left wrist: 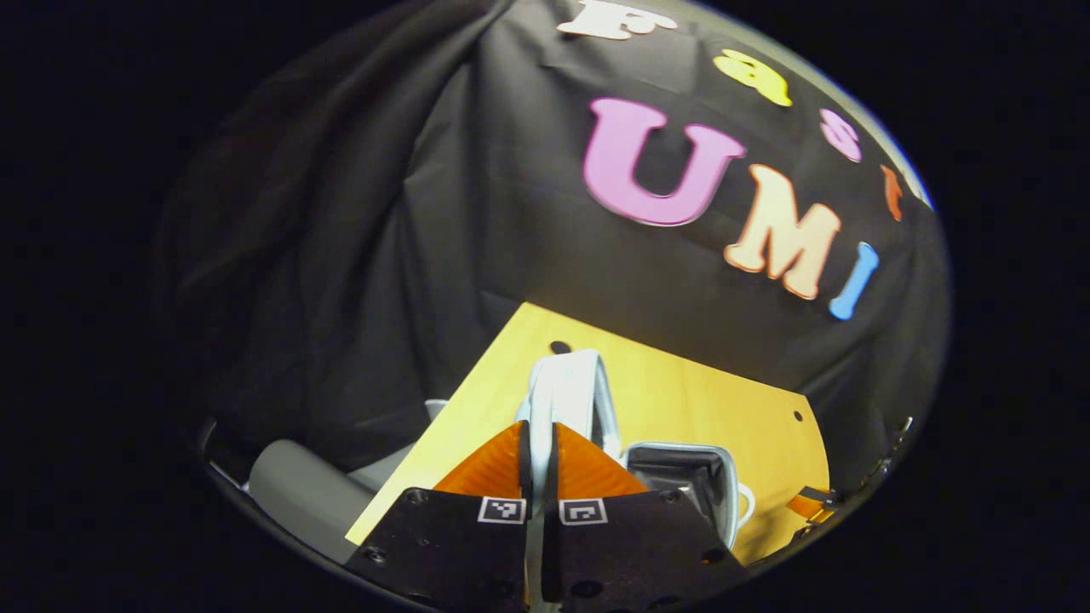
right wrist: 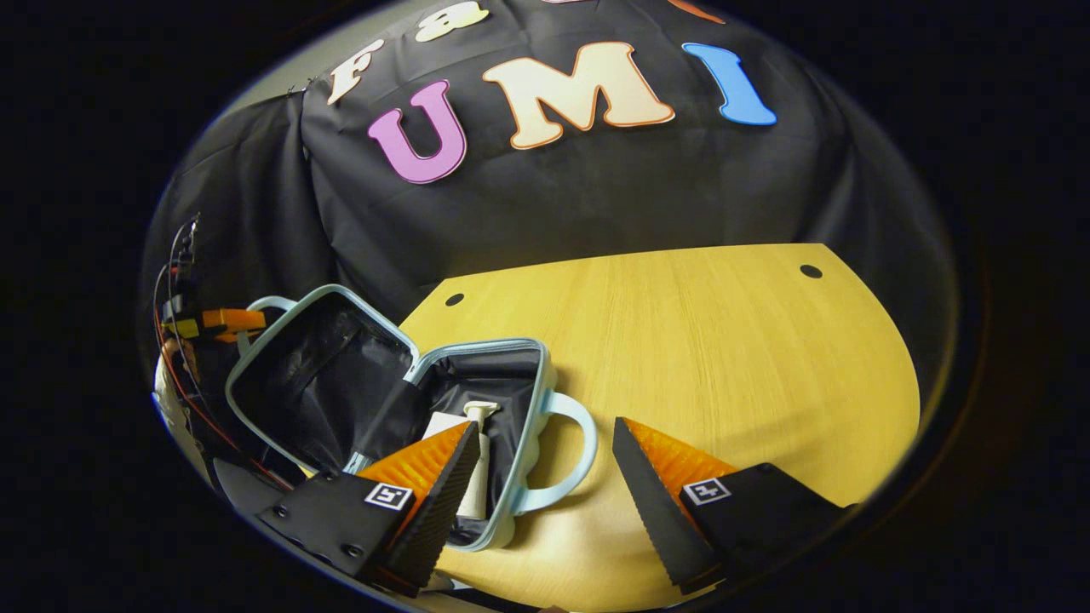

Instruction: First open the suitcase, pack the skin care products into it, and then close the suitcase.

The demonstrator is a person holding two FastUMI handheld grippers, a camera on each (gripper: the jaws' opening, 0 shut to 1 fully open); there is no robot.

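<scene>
Lying open on the yellow wooden table, the pale blue hard-shell suitcase holds a white pump bottle inside. The left tool is clamped on its raised lid's edge; the right tool hovers near, fingers apart.

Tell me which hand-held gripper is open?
The right hand-held gripper, fingers spread wide above the table; the left hand-held gripper is clamped on the suitcase lid.
</scene>
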